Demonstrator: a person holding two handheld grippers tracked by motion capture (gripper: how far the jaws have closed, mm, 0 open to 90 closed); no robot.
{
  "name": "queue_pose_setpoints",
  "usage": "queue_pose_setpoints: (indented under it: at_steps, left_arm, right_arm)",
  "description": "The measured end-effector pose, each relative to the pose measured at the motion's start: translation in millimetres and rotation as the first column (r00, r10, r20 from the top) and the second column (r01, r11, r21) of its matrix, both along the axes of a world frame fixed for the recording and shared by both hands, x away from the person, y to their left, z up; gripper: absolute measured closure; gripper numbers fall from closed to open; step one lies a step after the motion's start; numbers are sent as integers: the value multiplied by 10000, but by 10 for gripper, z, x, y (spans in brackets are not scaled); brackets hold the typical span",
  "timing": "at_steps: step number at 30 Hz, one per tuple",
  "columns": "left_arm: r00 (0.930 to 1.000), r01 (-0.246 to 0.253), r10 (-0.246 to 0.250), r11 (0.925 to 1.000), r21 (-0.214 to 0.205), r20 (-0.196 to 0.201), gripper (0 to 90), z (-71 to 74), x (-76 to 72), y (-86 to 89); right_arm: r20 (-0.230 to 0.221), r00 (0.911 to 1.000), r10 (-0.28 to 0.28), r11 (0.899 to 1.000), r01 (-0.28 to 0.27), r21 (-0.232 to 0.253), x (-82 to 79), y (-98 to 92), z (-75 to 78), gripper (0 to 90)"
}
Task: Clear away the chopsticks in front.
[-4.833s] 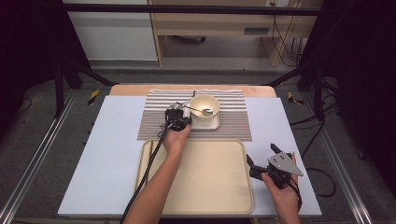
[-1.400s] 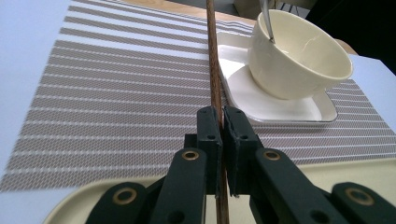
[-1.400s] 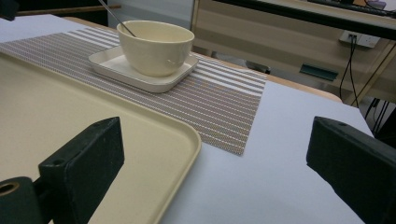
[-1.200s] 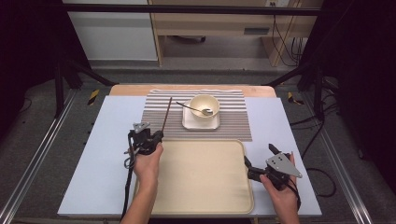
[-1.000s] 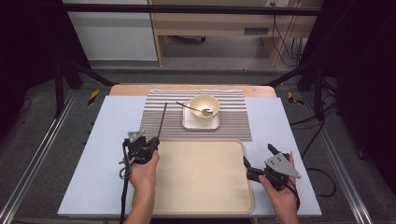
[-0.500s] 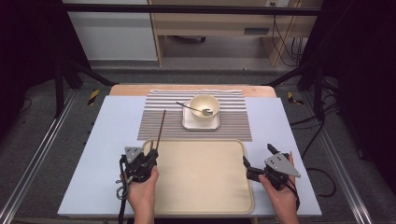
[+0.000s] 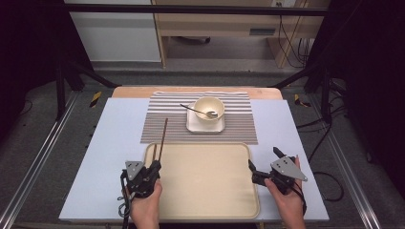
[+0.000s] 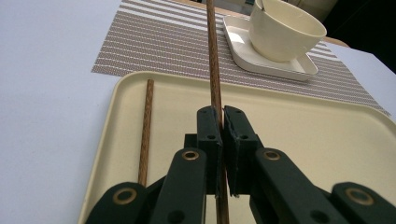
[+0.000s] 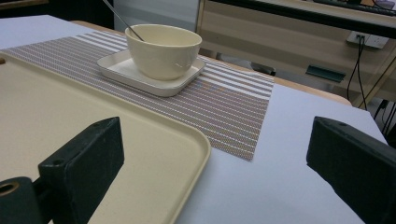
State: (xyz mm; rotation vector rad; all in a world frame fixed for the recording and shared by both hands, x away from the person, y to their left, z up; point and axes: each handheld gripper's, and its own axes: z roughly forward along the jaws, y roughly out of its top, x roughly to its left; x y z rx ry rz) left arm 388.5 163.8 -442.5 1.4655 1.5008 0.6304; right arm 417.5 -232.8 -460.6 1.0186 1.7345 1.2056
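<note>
Left gripper view: the thin brown wooden chopstick (image 8: 214, 70) runs up the frame's middle, its far tip cut off by the top edge and its near end hidden behind the left gripper (image 8: 223, 122), whose jaws are clamped on it. A second brown chopstick (image 8: 145, 128) lies in the cream rectangular tray (image 8: 327, 140), its near end hidden too. High view: the held stick's long axis points toward the striped placemat (image 7: 239, 129), above the tray's left rim; it has come toward the lower left since the earlier frames. The right gripper (image 7: 261, 168), jaws spread and empty, sits at the tray's right edge on the desk (image 7: 110, 143).
</note>
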Motion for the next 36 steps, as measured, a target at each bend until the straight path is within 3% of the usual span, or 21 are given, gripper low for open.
queue_pose_setpoints:
  at_steps: [3, 10, 23, 36]
  left_arm:
    - [10000, -28, 28, 9999, 108, 23, 855, -11, -67, -7]
    - [9992, -408, 408, 9991, -141, 25, 855, -78, -215, 63]
    - [9945, -1038, 1036, 9945, 132, 157, 855, -125, -511, 51]
    - [9940, -1072, 1080, 9934, 409, -174, 854, -252, -552, 17]
  right_arm:
    - [-31, 10000, -7, 10000, 7, -4, 4, 2, -3, 43]
    - [-39, 10000, 34, 10000, -34, -38, 0, 12, -7, 43]
    - [-37, 10000, 79, 10000, -79, -9, 0, 15, -3, 43]
    - [-38, 9999, 112, 9999, -112, -25, -3, 17, 0, 44]
